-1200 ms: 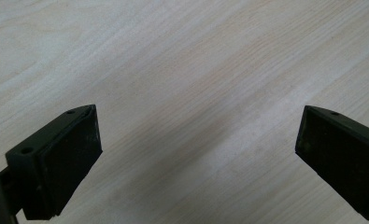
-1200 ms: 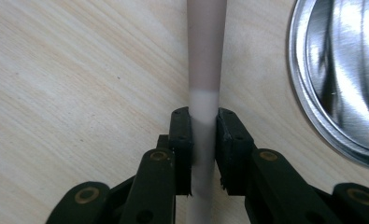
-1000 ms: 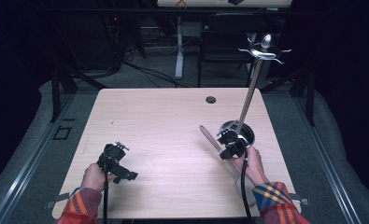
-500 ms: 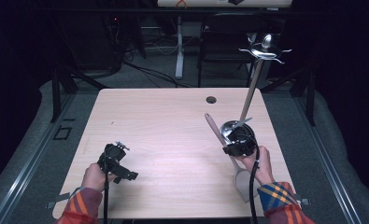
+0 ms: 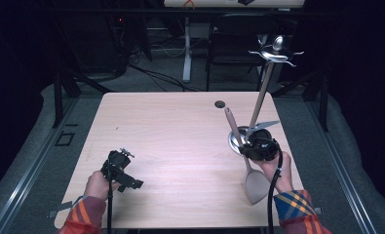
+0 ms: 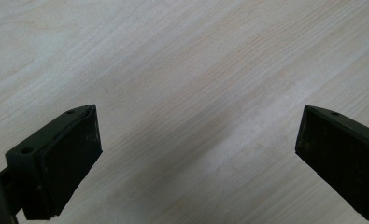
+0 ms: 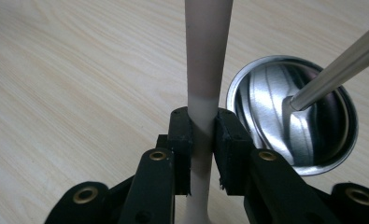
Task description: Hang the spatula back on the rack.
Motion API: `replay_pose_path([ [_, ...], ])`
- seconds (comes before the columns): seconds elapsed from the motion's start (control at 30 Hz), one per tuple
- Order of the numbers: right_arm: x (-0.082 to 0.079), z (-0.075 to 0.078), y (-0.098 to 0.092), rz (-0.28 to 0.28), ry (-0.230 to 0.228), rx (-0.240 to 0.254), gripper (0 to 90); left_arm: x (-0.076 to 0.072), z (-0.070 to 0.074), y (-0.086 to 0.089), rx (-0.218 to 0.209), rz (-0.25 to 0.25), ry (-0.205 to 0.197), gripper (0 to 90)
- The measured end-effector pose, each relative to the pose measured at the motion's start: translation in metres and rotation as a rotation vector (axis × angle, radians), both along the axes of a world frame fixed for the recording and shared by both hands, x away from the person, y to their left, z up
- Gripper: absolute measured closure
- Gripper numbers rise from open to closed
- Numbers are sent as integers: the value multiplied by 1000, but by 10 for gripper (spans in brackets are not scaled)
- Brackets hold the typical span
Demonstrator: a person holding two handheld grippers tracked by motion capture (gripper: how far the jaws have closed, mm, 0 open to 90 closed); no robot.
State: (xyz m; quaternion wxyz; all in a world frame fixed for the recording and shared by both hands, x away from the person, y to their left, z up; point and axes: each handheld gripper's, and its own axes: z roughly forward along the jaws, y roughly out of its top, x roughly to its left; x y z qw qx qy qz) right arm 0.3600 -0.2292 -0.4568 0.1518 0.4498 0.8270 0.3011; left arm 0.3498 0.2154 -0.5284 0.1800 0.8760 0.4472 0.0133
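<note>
Taupe spatula (image 5: 251, 168) drawn nearer its holder, right gripper (image 7: 202, 140) jaws clamping handle, left gripper (image 6: 198, 154) jaws apart

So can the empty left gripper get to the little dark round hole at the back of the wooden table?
Probably yes: the left gripper is open and holds nothing, and bare light wooden table lies between it and the small dark round hole.

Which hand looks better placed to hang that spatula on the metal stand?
The right. Its gripper has its jaws already shut on the beige spatula's handle, beside the shiny metal stand's round base. The left gripper sits open across the wooden table.
</note>
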Motion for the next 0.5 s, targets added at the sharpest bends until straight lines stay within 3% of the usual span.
replay_pose_path([
  [0.4,-8,17,-14,-44,-63,44,775,0,-1,1,1,4,10,0],
  [0.5,-10,20,-19,-60,-81,60,776,0,-3,0,6,5,29,0],
])
